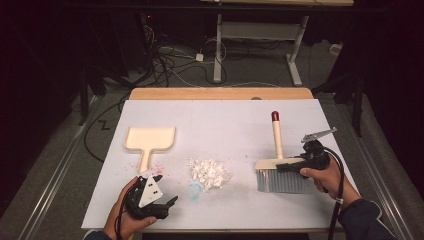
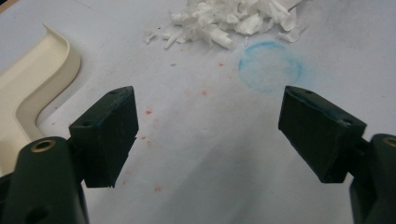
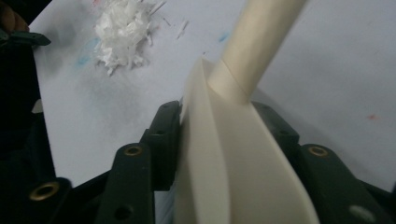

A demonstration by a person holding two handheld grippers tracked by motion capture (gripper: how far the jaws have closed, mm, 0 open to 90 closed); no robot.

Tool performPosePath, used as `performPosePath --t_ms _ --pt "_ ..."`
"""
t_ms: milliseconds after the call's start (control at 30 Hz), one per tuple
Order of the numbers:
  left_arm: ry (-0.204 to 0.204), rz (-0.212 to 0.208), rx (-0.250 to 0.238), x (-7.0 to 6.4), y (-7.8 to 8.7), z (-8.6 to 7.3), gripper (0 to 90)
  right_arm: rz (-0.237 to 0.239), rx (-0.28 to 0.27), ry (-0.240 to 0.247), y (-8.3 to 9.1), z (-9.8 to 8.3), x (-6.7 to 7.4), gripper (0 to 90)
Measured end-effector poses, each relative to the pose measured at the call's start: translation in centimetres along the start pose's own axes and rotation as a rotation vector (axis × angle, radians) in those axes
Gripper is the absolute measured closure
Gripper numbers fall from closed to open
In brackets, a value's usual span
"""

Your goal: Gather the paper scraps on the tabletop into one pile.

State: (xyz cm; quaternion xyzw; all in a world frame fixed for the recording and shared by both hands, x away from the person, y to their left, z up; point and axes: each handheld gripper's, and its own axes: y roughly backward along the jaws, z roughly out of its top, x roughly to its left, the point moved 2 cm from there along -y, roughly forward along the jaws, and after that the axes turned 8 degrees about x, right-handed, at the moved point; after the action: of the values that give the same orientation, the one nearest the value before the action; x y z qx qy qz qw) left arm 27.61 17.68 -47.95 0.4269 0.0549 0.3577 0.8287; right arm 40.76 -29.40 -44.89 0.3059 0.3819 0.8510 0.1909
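On our white table point(image 1: 220, 210) the right claw point(image 1: 295, 165) clamps the brush point(image 1: 280, 175), presumably to sweep the paper scraps point(image 1: 210, 172) (mid-table), while the left claw point(image 1: 162, 200) waits agape near the dustpan point(image 1: 150, 140).

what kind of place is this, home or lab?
Likely a lab or recording room, not a home: dark curtained surroundings, loose cables on the grey floor, a white-legged adjustable desk frame behind, and a white-covered wooden table staged with shredded white paper.

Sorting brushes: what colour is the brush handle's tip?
Dark red tip on a cream handle, best in the high view.
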Motion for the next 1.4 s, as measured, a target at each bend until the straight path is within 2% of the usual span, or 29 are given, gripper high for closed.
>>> performPosePath --t_ms 33,67,100,133,233,267,300,333,400,467,567,700,800,867,933,1033,1133,1200,1333,1400 --pt "-0.002 0.0 0.001 0.0 0.0 0.0 19.1 -0.065 0.003 0.005 0.2 0.2 0.0 44.4" --pt "-0.002 -0.001 0.001 -0.1 0.0 0.0 19.2 -0.129 0.016 0.004 0.4 0.4 0.0 40.9" --pt "-0.002 -0.001 0.002 -0.1 0.0 0.0 19.2 -0.206 0.037 0.008 0.5 0.5 -0.2 44.4" --pt "-0.004 0.0 0.001 -0.1 0.0 0.0 19.1 -0.285 0.039 0.013 0.6 0.6 -0.2 44.2" --pt "-0.012 0.008 -0.007 -0.3 0.2 0.1 19.1 -0.403 0.013 0.048 0.7 0.5 -0.1 41.4" --pt "-0.014 0.009 -0.01 -0.4 0.2 0.2 19.1 -0.468 0.012 0.08 0.6 0.6 0.2 40.8" --pt "-0.011 0.005 -0.01 -0.5 0.2 0.2 19.1 -0.523 -0.003 0.11 0.6 0.6 0.5 40.3" --pt "-0.014 0.007 -0.011 -0.5 0.3 0.3 19.1 -0.541 -0.045 0.12 0.6 0.6 0.9 39.0" --pt "-0.013 0.007 -0.012 -0.4 0.3 0.3 19.1 -0.546 -0.113 0.132 0.8 0.6 1.4 37.0" --pt "-0.009 0.008 -0.012 -0.4 0.3 0.2 19.1 -0.587 -0.17 0.156 1.0 0.5 2.1 33.5" --pt "-0.01 0.007 -0.015 -0.4 0.3 0.3 19.1 -0.62 -0.242 0.198 1.3 0.2 3.5 29.3" --pt "-0.002 0.011 -0.018 -0.1 0.3 0.4 19.1 -0.669 -0.319 0.241 1.5 -0.5 5.5 24.7" --pt "-0.005 0.022 -0.022 0.0 0.3 0.5 19.0 -0.706 -0.373 0.249 1.5 -1.6 6.8 22.8" --pt "-0.01 0.042 -0.034 -0.1 0.4 0.6 19.0 -0.72 -0.393 0.247 1.5 -2.3 7.2 21.6" --pt "-0.005 0.052 -0.045 -0.1 0.4 0.6 19.0 -0.697 -0.416 0.233 1.3 -3.1 7.7 21.2" --pt "-0.007 0.068 -0.043 -0.2 0.6 0.6 18.0 -0.705 -0.425 0.255 0.8 -4.4 8.6 21.2" --pt "-0.003 0.075 -0.049 -0.2 0.6 0.6 18.0 -0.685 -0.433 0.262 0.6 -5.2 9.1 21.2" --pt "0.008 0.07 -0.054 -0.1 0.5 0.5 18.0 -0.657 -0.43 0.253 0.5 -5.4 9.2 21.2" --pt "0.027 0.071 -0.069 0.1 0.6 0.4 17.9 -0.692 -0.415 0.28 0.1 -5.3 9.4 21.2" --pt "0.027 0.073 -0.07 0.1 0.6 0.4 17.9 -0.689 -0.408 0.281 -0.1 -5.3 9.4 21.1"
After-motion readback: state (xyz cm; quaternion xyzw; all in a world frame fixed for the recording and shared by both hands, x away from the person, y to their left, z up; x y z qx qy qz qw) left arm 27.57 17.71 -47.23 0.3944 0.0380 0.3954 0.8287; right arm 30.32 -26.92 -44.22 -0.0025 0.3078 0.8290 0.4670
